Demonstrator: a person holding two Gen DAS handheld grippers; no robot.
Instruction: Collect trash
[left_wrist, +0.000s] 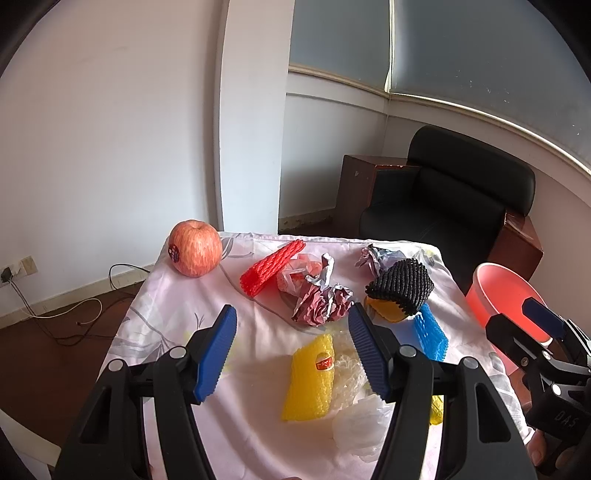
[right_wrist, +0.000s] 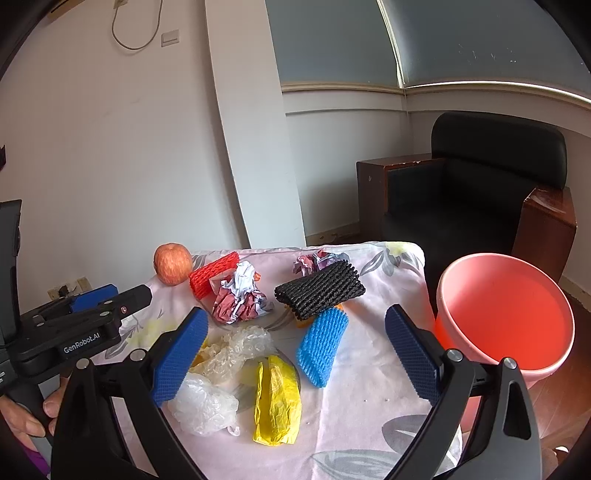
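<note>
Both sets of jaws stand wide apart and hold nothing: the left gripper (left_wrist: 291, 350) and the right gripper (right_wrist: 295, 354) hang above the near edge of the cloth-covered table (right_wrist: 354, 421), clear of every item.

Nearest, between the left jaws, lies the yellow foam-net fruit sleeve with a red sticker (left_wrist: 310, 380). Against the inner side of its right jaw sits the crumpled clear plastic wrap (left_wrist: 347, 373), with the white plastic bag (left_wrist: 362, 421) closer in. In the right wrist view the same yellow piece (right_wrist: 277, 398) lies between the jaws, toward the left one. The blue foam-net sleeve (right_wrist: 321, 347) lies almost midway between them.

Beyond the jaw tips come the crumpled maroon-and-white paper ball (left_wrist: 321, 299) and the black foam-net sleeve (left_wrist: 402, 284), which is draped over something orange, only partly visible. Farther still lie the red foam-net sleeve (left_wrist: 269, 269) and a second crumpled paper wad (left_wrist: 376, 258). At the far left corner sits the red-streaked apple with a sticker (left_wrist: 194, 253), judged not to be trash.

Outside the right jaw of the right gripper, beside the table, stands the coral plastic bucket (right_wrist: 506, 314). No trash can be seen in it.

Judgement: collection is at the first pick, with all trash on the table. The next move calls for lowering one gripper over a near sleeve, closing firmly on the soft foam, then carrying it to the bucket.
</note>
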